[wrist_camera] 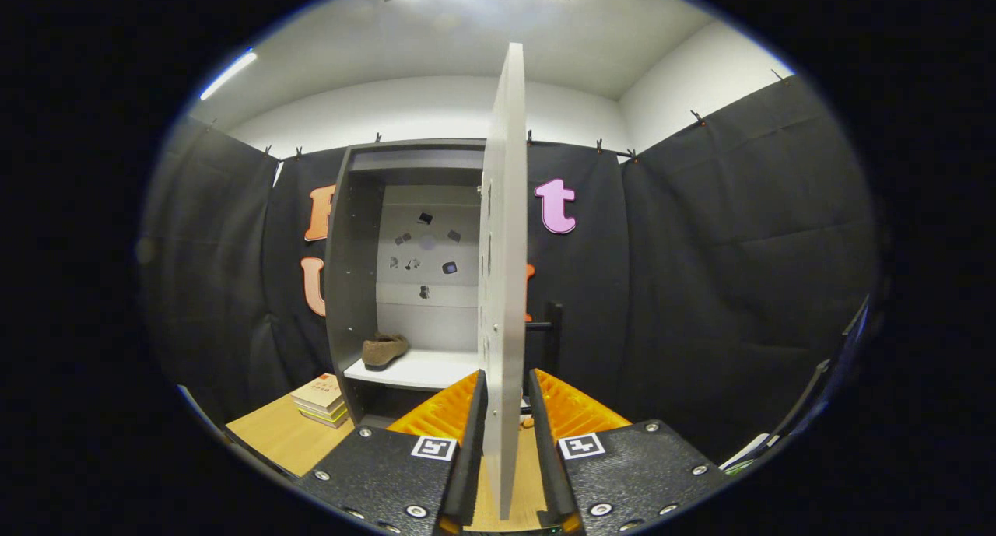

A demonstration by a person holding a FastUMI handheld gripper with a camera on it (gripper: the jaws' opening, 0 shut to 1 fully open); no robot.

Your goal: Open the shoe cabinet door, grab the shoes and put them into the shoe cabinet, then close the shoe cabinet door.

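Nearest the camera, the hand-held gripper (507, 411) straddles the free edge of the cabinet door (504, 232), one finger on each face of the panel. The fingers lie close against the panel, but whether both actually press on it cannot be told, so a firm grip is not confirmed. The hold suits swinging the door, which stands open and edge-on to the lens.

Left to right: a stack of books (320, 400) rests on the wooden counter (276, 435) just beside the cabinet's foot. The shoe cabinet (352, 271) stands next, its interior exposed. One brown shoe (383, 350) lies on the white shelf (416, 370) inside, toward the left wall, so that shoe is already stowed. Small dark marks dot the back panel; their nature is too small to make out. Right of the door, a dark upright handle (552, 335) projects from the door's outer face, partly hidden by the panel.

Judgement: closing the door appears to be the remaining step. The door conceals the cabinet's right side, so a second shoe cannot be confirmed. The lower compartment is dark and cut off by the fingers.
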